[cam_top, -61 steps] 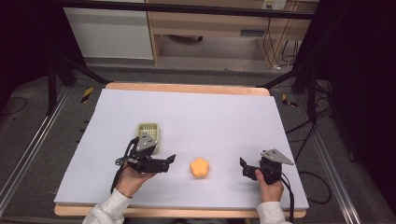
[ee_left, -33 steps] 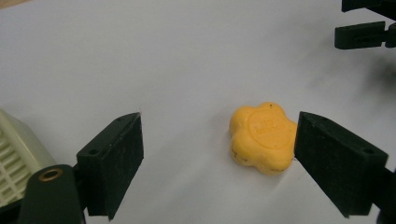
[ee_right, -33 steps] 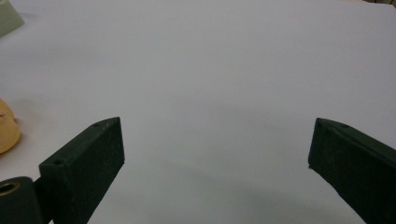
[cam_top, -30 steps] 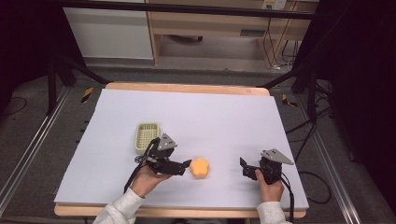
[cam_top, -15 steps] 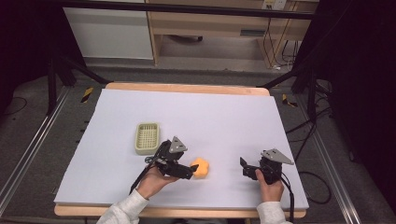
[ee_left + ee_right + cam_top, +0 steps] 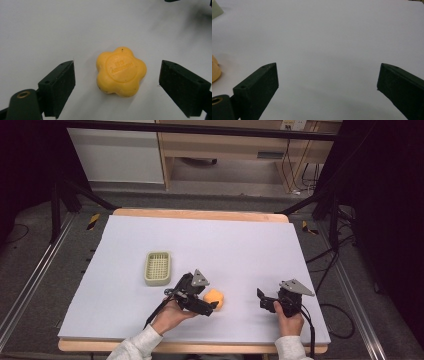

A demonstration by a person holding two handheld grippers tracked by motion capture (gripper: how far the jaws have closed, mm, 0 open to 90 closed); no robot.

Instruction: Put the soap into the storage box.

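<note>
A yellow flower-shaped soap [image 6: 121, 71] lies flat on the white table between the wide-apart jaws of my left gripper [image 6: 117, 85], untouched by either jaw. From above, the soap [image 6: 214, 298] sits at the front middle of the table with my left gripper [image 6: 210, 303] right at its near-left side, open. My right gripper [image 6: 262, 300] rests open near the front right; in the right gripper view its jaws [image 6: 327, 82] frame bare table, and the soap's edge [image 6: 215, 70] shows at the far left.
A pale green slotted tray [image 6: 157, 268] stands left of centre, just behind my left gripper. The white sheet [image 6: 200, 245] covers the table up to a wooden rim. A corner of the tray [image 6: 216, 8] peeks into the right gripper view.
My left gripper has travelled right from beside the green tray to the soap, and its jaws now straddle it. The right gripper has stayed put.
</note>
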